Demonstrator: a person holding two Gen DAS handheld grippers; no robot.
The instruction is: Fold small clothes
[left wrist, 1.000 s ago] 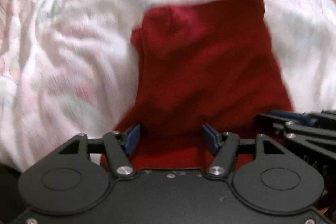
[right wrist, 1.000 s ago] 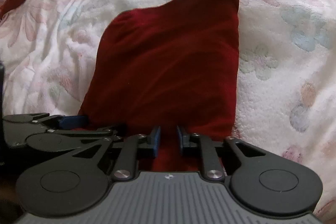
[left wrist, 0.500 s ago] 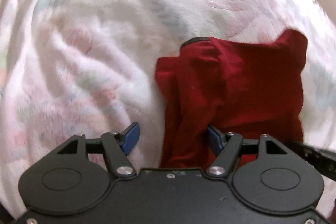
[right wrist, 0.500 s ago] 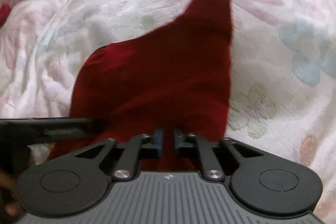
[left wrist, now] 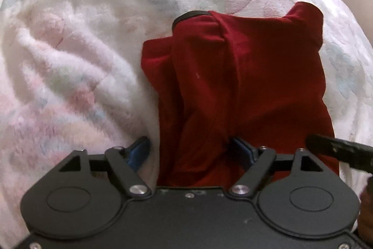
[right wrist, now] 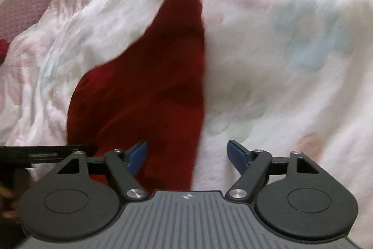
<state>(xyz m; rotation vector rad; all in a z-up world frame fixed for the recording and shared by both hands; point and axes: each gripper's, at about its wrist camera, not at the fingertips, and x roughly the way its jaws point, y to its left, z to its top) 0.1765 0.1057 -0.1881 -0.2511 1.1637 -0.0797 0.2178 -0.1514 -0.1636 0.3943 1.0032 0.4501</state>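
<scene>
On bed quilt (left wrist: 70,62): red garment (left wrist: 244,85), lying rumpled. Left gripper (left wrist: 191,151) fingers opening, cloth between them, unpinched. Right gripper (right wrist: 187,153) fingers opening over garment's edge, gripping nothing.

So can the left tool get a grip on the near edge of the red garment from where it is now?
Probably yes. The left tool is opening wide, with the red garment bunched between its fingers on the floral blanket. Nothing covers that edge; the right tool sits off to the side.
</scene>
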